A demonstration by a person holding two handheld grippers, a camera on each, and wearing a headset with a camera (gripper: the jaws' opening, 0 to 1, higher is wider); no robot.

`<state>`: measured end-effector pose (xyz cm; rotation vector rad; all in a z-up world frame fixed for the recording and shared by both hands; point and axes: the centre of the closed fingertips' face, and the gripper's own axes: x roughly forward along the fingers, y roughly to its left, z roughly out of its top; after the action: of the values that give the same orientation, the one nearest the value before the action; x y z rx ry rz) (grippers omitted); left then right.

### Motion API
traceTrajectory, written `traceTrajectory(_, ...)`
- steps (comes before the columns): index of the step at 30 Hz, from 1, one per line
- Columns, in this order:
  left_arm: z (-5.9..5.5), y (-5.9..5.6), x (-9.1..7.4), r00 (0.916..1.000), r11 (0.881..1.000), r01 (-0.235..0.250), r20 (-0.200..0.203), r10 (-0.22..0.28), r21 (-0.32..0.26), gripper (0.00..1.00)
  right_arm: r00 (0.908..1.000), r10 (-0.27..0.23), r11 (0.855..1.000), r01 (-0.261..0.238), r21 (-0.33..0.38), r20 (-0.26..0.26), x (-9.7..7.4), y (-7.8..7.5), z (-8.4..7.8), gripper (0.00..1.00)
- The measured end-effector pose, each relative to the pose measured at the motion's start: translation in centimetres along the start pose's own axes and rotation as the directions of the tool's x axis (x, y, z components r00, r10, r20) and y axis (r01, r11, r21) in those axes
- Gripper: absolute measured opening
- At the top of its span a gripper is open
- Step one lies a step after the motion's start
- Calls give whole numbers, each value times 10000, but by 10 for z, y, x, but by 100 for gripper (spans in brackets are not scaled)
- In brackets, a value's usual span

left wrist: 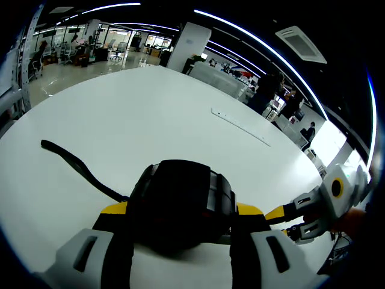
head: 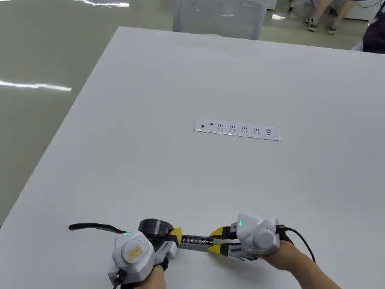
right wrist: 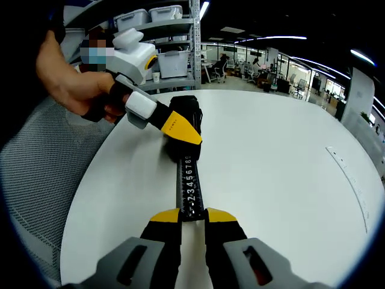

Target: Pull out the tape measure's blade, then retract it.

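A black tape measure case (head: 154, 229) lies at the table's near edge, its black wrist strap (head: 93, 227) trailing left. My left gripper (head: 171, 237) is shut on the case (left wrist: 180, 203), yellow fingertips (left wrist: 114, 209) on both sides. A short length of blade (head: 195, 241) with printed numbers runs right from the case (right wrist: 183, 123). My right gripper (head: 215, 240) is shut on the blade's end (right wrist: 191, 205), yellow fingertips (right wrist: 163, 217) pinching it. The left gripper (right wrist: 174, 126) appears in the right gripper view, gripping the case.
A white power strip (head: 237, 129) lies mid-table, well beyond the grippers. The white table (head: 180, 90) spreads wide; its left edge drops to a grey floor. People's feet and a chair stand past the far edge.
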<state>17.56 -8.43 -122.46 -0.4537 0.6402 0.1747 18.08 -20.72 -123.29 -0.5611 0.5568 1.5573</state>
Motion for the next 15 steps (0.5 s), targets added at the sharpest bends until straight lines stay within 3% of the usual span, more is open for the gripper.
traceTrajectory(15, 0, 0, 0, 10000, 10000, 16, 14, -15, -29, 63, 10000, 72, 10000, -72, -28, -11, 12, 2, 8, 13)
